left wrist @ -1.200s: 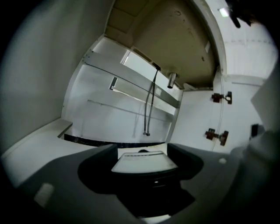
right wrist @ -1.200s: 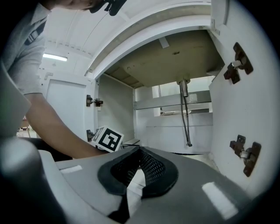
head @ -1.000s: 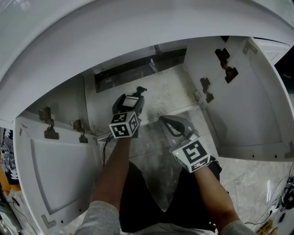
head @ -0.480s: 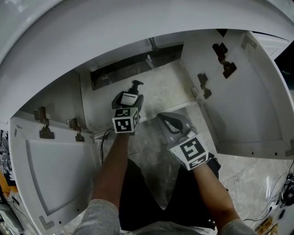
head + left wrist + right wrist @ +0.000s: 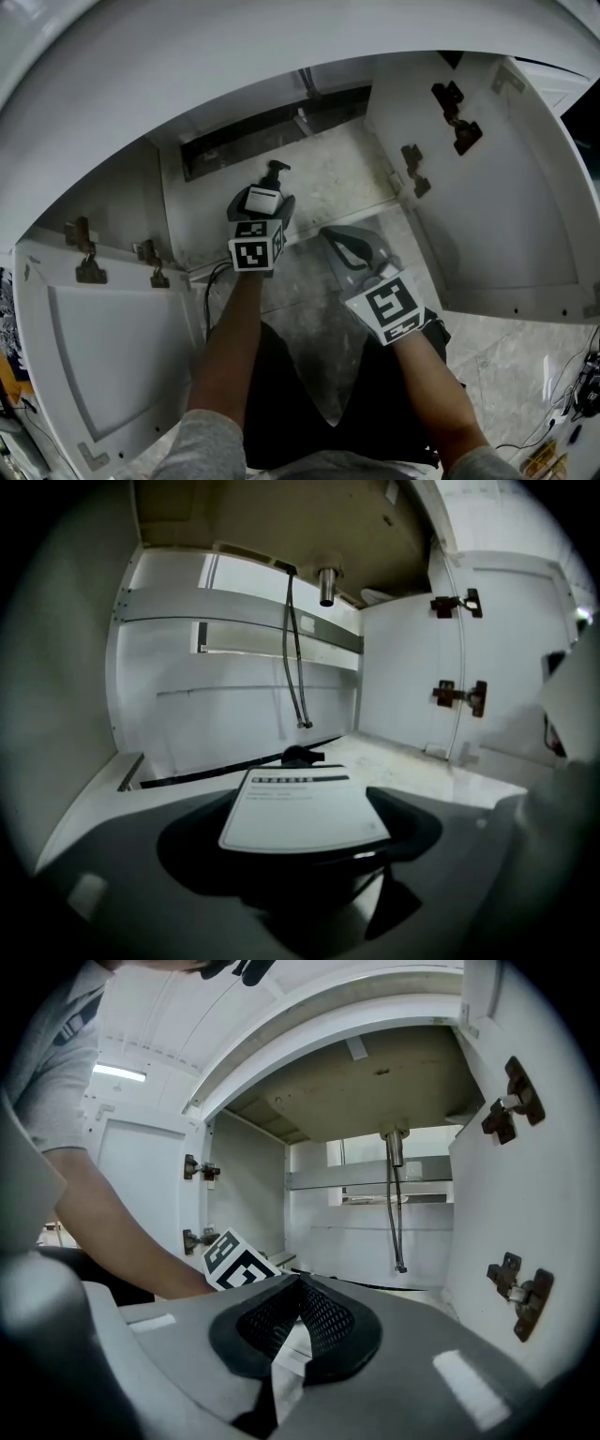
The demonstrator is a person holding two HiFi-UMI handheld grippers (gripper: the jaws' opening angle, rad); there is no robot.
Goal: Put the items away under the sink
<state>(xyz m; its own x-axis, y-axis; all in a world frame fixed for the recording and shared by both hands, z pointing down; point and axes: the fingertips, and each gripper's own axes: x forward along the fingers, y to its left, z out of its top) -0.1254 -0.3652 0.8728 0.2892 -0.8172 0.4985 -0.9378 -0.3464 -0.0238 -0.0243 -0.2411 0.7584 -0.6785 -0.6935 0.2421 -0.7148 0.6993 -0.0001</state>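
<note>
A dark pump bottle [image 5: 266,196] with a white label [image 5: 305,808] sits between the jaws of my left gripper [image 5: 265,202], which is shut on it. Its black pump head [image 5: 276,171] points into the open under-sink cabinet, just above the front of the cabinet floor [image 5: 349,180]. In the left gripper view the bottle fills the space between the jaws of the left gripper [image 5: 300,847]. My right gripper [image 5: 349,251] hovers in front of the cabinet's sill, to the right of the left one. Its pads [image 5: 309,1316] meet at the tips with nothing between them.
Both cabinet doors stand wide open, the left door [image 5: 122,366] and the right door [image 5: 511,216] with its dark hinges [image 5: 455,117]. A drain pipe [image 5: 326,585] and a thin hose [image 5: 295,658] hang down at the back. A dark slot [image 5: 272,131] runs along the rear wall.
My left gripper has carried the bottle a little further forward, up to the cabinet opening. The right gripper has hardly moved.
</note>
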